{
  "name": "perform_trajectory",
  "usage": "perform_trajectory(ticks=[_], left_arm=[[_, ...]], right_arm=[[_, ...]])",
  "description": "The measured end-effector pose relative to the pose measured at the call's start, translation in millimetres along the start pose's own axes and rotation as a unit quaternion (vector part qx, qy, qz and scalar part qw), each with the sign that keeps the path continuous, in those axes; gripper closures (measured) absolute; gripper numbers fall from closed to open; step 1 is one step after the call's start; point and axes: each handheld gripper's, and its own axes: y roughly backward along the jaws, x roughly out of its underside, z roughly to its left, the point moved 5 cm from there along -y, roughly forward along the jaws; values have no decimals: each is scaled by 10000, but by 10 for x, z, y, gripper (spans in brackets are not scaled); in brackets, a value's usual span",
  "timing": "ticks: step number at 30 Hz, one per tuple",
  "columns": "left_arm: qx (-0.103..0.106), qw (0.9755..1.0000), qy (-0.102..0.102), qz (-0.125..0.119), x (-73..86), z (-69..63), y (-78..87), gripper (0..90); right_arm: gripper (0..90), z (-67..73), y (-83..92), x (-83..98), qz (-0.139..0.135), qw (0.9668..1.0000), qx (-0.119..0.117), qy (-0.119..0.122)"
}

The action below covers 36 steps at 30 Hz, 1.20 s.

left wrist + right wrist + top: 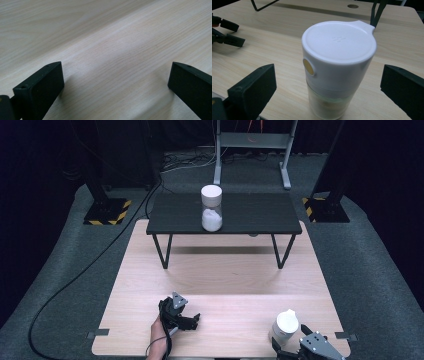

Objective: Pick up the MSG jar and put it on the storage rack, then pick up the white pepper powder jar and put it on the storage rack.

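A: Pale wood table [220, 285], largest item; grain running lengthwise, bare across the middle.

B: Noted. Next in size?

A: Black low table [250, 212], standing on thin dark legs at the far half of the wood top. Bearing one clear jar [211, 209] with a white lid and white contents, near its middle.

B: Logged. Grippers?

A: Left gripper [186, 320], near edge, left of centre, held by a hand [161, 336] coming in from below; grey three-cornered plate on top. Seen in its own view [116, 82] with jaws spread wide over bare wood, gripping nothing. Lying well apart from the cup.

B: And the right one?

A: Right gripper [292, 345], near right corner. In its own view [328, 85], jaws set wide to either side of the cup, clear of its walls, not gripping.

B: Smallest entry?

A: White-lidded cup [338, 67], upright on the wood table at the near right, just beyond the right gripper [285, 326]. White cap with a small tab at the far rim and a round yellow button [308, 66] on its side; translucent lower body, contents not readable.
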Motion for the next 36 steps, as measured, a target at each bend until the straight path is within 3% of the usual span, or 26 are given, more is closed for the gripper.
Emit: perform_trajectory(ticks=[20,25,36], left_arm=[[14,10000,-20,-3,25,-5,24,2],[16,10000,-23,-4,26,-4,26,2],[16,10000,-18,-3,26,-4,26,2]], right_arm=[[0,61,-106,10,132,9999,-11,40],[0,69,-124,79,4,10000,29,-25],[0,96,-326,164,-133,9997,190,100]])
